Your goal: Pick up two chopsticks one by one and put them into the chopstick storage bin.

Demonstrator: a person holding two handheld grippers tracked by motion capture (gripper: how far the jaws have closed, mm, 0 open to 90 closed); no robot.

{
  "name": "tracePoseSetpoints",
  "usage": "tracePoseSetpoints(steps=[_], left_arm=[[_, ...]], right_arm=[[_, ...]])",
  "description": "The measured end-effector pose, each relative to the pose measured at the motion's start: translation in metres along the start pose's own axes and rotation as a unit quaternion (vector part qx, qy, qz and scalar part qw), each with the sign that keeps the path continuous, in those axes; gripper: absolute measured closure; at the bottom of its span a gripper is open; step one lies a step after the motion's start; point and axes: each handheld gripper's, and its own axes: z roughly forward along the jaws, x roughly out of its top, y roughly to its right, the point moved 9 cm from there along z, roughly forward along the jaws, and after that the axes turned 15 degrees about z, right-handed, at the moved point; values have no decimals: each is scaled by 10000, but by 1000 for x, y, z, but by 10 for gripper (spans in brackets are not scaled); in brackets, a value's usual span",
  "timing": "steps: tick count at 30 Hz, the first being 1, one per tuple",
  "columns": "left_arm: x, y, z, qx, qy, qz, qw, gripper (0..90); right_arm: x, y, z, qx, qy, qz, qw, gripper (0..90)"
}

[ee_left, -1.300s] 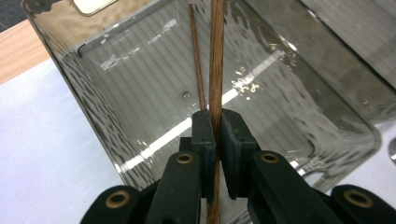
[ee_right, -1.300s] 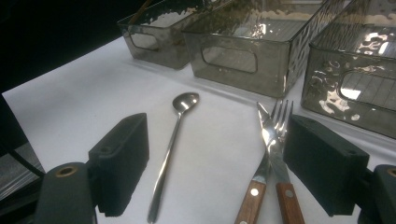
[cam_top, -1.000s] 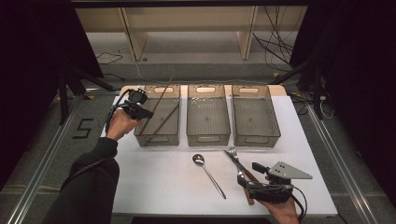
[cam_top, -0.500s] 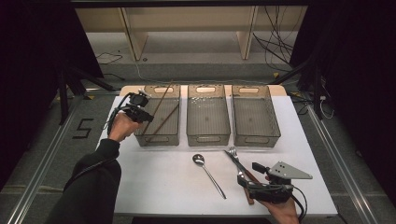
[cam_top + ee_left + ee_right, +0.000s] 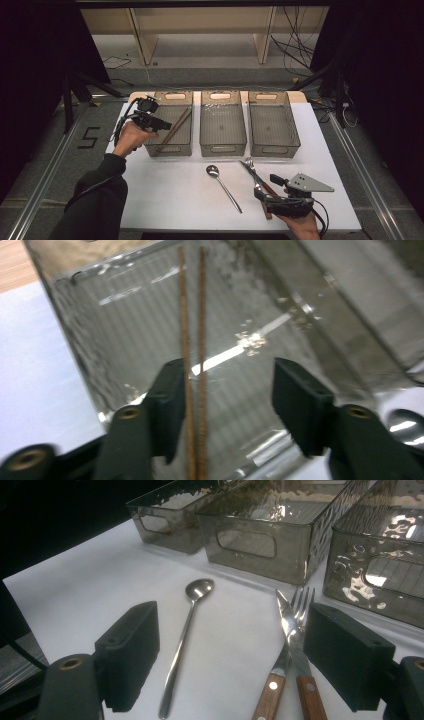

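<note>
Two brown chopsticks [image 5: 175, 129] lie slanted inside the left smoky plastic bin [image 5: 167, 149]. My left gripper [image 5: 164, 124] hovers over that bin, and its jaws have just been opening. In the left gripper view the chopsticks [image 5: 192, 325] run between the parted jaws of the left gripper [image 5: 230, 367], close to the left pad, and nothing presses on them. At the front right my right gripper [image 5: 265, 188] is open above the wooden-handled knife [image 5: 289, 630] and fork [image 5: 299, 605]. A metal spoon [image 5: 187, 625] lies just left of them, also between the jaws of the right gripper [image 5: 232, 612].
The middle bin [image 5: 223, 147] and the right bin [image 5: 274, 150] stand in a row with the left one at the back of the white table [image 5: 165, 200]. The spoon [image 5: 222, 187], the fork and the knife [image 5: 252, 172] lie in front of them.
The left gripper's jaws went from shut to open, and the chopsticks now lie loose in the left bin. The left hand shifted slightly. The right gripper stayed put.
</note>
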Motion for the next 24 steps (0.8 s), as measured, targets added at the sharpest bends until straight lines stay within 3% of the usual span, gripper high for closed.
tracePoseSetpoints(steps=[6, 12, 19, 24], left_arm=[[-3, 21, -14, -150, 382, 11, 9992, 295], [-12, 43, -30, -385, 791, 5, 9961, 244], [-30, 64, -39, -519, 1046, 86, 9931, 206], [-40, 72, -46, -566, 1250, 104, 9905, 190]], right_arm=[[-1, -1, 0, 4, -32, 29, 10000, 232], [-1, -4, 3, 2, -81, 4, 10000, 232], [2, -8, 4, -44, -169, -15, 9998, 232], [6, -11, 6, -78, -205, -15, 9998, 232]])
